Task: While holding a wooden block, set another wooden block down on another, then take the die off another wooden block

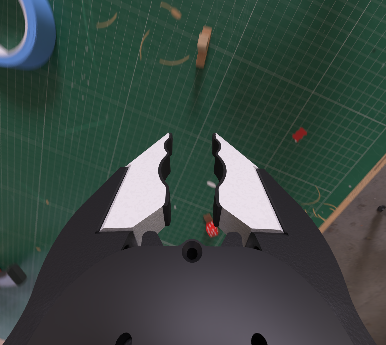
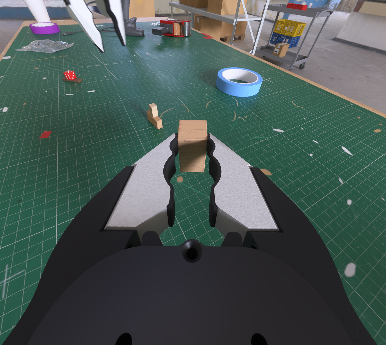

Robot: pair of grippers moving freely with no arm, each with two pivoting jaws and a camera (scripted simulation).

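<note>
My right gripper (image 2: 192, 136) is shut on a light wooden block (image 2: 192, 145) and holds it above the green mat. Ahead of it a small pale block stands on a longer wooden block (image 2: 154, 116); the same stack shows in the left wrist view (image 1: 203, 46). A red die (image 2: 70, 75) sits on a flat dark wooden block (image 2: 73, 80) at the far left; the die shows low in the left wrist view (image 1: 212, 229). My left gripper (image 1: 192, 136) is open and empty, high above the mat, pointing down; it shows at the top left of the right wrist view (image 2: 112, 48).
A blue tape roll (image 2: 239, 81) lies right of the stack. A purple tape roll (image 2: 43, 28), a white cup (image 2: 35, 7), a scanner on a stand (image 2: 130, 1), a red tape dispenser (image 2: 174, 28) and a crumpled plastic bag (image 2: 45, 45) stand at the far end. The mat's edge (image 2: 313, 84) runs along the right.
</note>
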